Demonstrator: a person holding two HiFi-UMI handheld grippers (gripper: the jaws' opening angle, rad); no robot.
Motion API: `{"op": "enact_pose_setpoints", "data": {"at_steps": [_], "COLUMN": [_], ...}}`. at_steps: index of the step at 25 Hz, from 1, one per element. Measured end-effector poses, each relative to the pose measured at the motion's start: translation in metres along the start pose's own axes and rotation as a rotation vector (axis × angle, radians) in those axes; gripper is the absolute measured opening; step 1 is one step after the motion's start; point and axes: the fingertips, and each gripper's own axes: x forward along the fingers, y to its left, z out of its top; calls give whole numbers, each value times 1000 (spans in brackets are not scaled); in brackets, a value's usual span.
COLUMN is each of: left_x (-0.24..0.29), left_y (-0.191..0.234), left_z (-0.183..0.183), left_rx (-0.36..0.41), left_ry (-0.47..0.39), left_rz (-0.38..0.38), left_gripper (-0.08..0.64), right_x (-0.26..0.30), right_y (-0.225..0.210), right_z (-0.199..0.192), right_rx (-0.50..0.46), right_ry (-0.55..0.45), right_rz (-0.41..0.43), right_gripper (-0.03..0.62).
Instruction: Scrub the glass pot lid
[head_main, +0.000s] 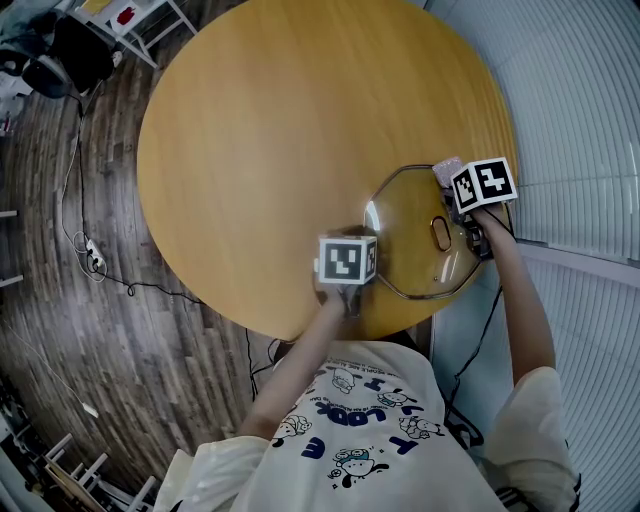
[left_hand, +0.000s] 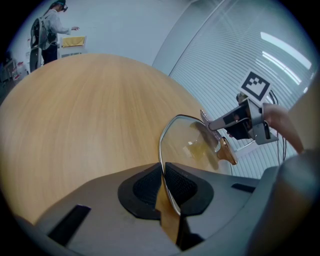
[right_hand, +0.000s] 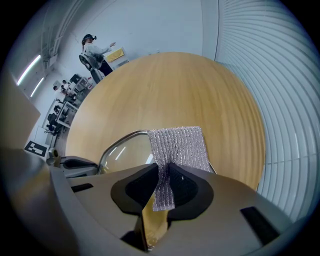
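The round glass pot lid with a thin metal rim (head_main: 405, 255) is probably fairly heavy for its thickness, rigid, smooth enough to slide on wood, and liable to chip or crack if it drops off the table edge close by. The rim looks like the safest hold, since the clear dome offers nothing to bite on. The left gripper (left_hand: 163, 182) does just that: its two black ribbed pads are closed on the near rim, with the lid (left_hand: 192, 142) stretching forward and to the right of the jaws. The lid lies at a slight tilt over the pale round wooden table (head_main: 280, 130). The glass is clear, with window glare and some faint smearing on it, and it carries a bronze-coloured oval handle (left_hand: 227, 151) at its centre. The right gripper (right_hand: 165, 185) is pinched shut on a silvery knitted mesh scrubbing cloth (right_hand: 177, 147). The cloth fans out ahead of its jaws and drapes over the far rim of the lid (right_hand: 125, 152), which lies just in front and to the left of them.
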Motion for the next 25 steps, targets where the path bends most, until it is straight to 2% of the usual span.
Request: {"op": "enact_pose_setpoints", "data": {"at_steps": [25], "left_x": [2], "left_y": [-1], "left_z": [1], "left_rx": [9], "left_ry": [6], "left_rz": [-3], "left_gripper": [32], "right_x": [-6], "right_y": [-12], "right_z": [-22], "right_rx": [36], "right_ry": [7], "right_rz": [-46], "right_gripper": [72]}}
